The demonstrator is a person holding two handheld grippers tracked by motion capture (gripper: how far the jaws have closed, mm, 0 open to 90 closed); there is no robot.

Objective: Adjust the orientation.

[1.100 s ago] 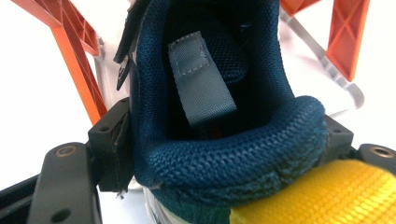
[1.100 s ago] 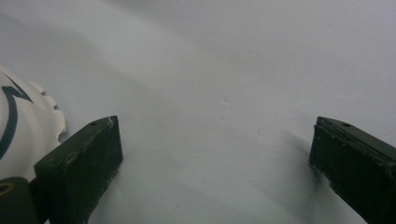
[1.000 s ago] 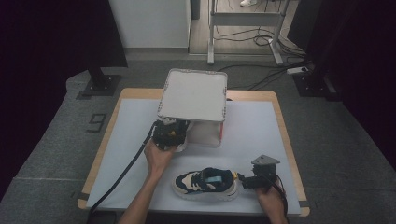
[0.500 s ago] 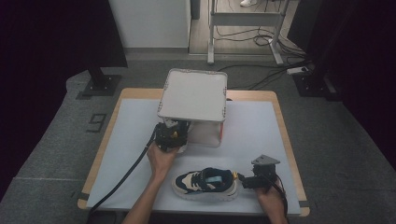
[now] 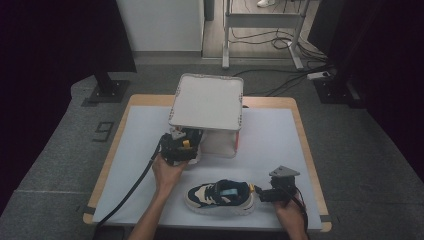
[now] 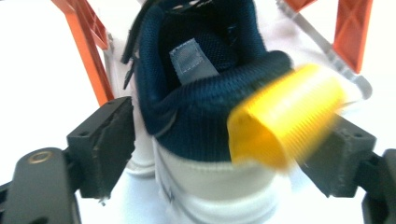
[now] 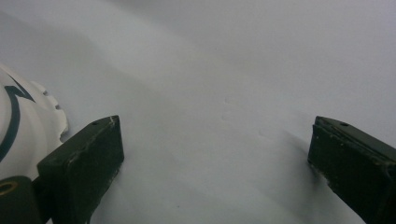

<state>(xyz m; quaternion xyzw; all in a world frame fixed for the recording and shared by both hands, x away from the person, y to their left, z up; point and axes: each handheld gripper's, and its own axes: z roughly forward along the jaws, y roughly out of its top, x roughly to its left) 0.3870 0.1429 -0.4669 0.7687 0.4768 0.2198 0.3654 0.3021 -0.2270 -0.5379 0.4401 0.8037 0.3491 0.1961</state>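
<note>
Grey carpet runs around the wood-edged table (image 5: 299, 112), whose white mat takes up most of its top; dark curtains close off both sides, and cables lie on the floor beyond a metal stand at the far end.

At the far middle of the mat stands a white shoe rack (image 5: 207, 102) with orange legs, its flat top tilted toward me; my left gripper (image 5: 181, 145) sits at its near left corner, reaching under that top. Through the left gripper view I look straight at the heel of a shoe (image 6: 205, 116) standing between the orange legs: navy mesh collar, grey tab inside, white heel below, and a blurred yellow ribbed pull loop (image 6: 285, 121) sticking out toward the camera. That heel lies between my two black jaws; they have just been opening, and the pads stand clear of the shoe on either side, a gap showing on the left, so I am not gripping it.

Nearer to me, a second sneaker (image 5: 220, 196), navy and cream with a white sole, lies on its sole along the front of the mat. My right gripper (image 5: 261, 194) rests just beside its right end, low over the mat. From the right gripper view its jaws stand wide with bare white mat between them; the sneaker's white edge (image 7: 18, 135) shows just beyond the left jaw, not between them.
</note>
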